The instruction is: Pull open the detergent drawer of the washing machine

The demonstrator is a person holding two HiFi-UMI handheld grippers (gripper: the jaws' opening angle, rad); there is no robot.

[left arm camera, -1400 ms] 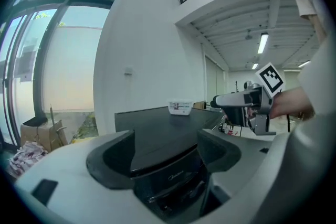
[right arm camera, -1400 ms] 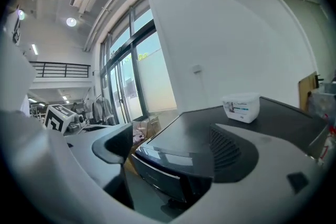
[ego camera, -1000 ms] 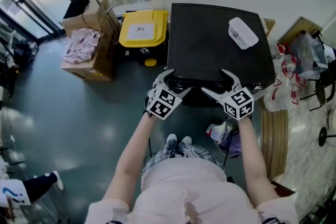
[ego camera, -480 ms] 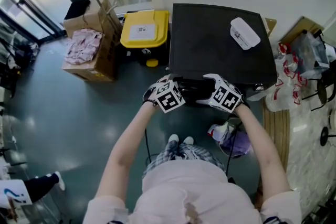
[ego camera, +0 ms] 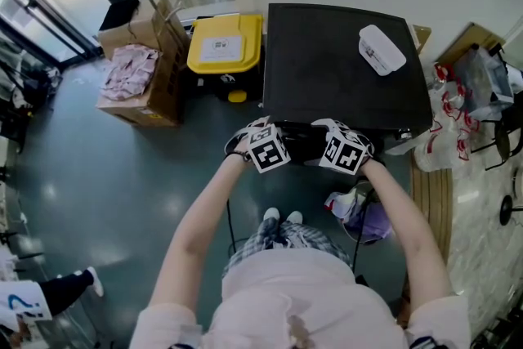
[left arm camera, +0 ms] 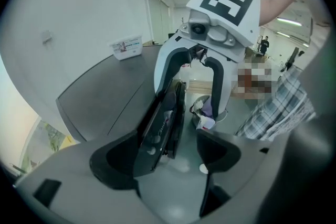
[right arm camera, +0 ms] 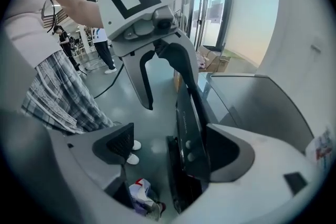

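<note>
Washer (ego camera: 343,69), one, black top, upper centre of head view. Drawer (ego camera: 303,145) sits in its front strip at centre frame, between the two grippers; shut or started, cannot tell. Left gripper (left arm camera: 168,157) and right gripper (right arm camera: 173,149): jaws wide, each straddling the strip's edge, unclamped. Step, judged: taking hold. Next: close on drawer lip, pull straight back. One white box (ego camera: 380,51) on top.

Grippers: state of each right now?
Left gripper: open, straddling the front panel.
Right gripper: open, straddling that front panel too.
</note>
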